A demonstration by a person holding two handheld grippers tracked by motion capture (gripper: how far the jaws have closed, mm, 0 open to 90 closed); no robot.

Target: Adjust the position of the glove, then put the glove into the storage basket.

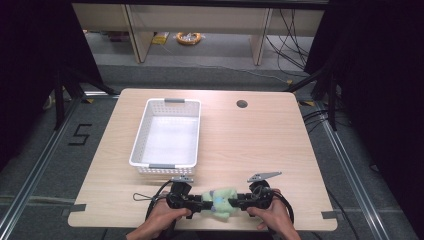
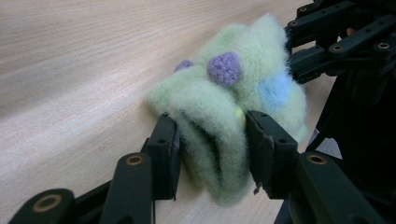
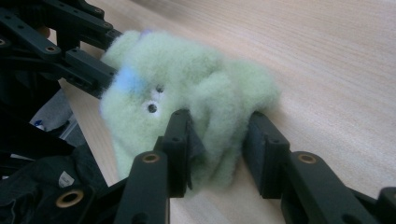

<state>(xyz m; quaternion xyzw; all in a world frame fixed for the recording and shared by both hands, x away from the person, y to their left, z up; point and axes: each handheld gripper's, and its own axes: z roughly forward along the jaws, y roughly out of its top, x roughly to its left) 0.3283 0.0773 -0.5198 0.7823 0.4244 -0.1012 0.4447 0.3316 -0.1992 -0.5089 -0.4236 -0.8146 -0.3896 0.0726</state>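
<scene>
A pale green fuzzy plush (image 1: pixel 220 199) with purple bumps and a blue patch lies near the table's front edge, bunched between both grippers. My left gripper (image 1: pixel 208 202) comes at it from the left. In the left gripper view its jaws (image 2: pixel 212 140) press on a fold of the plush (image 2: pixel 219 107), and the right gripper's linkage (image 2: pixel 336 46) shows beyond. My right gripper (image 1: pixel 235 202) grips from the right. In the right gripper view its pads (image 3: pixel 219 144) squeeze another fold of the plush (image 3: pixel 187 79), which shows two small eyes.
A white slatted basket (image 1: pixel 167 165) stands on the wooden table (image 1: pixel 250 140), left of centre, behind the left gripper. A cable hole (image 1: pixel 242 104) sits at the back right. Both hands rest at the front edge, which lies just under the plush.
</scene>
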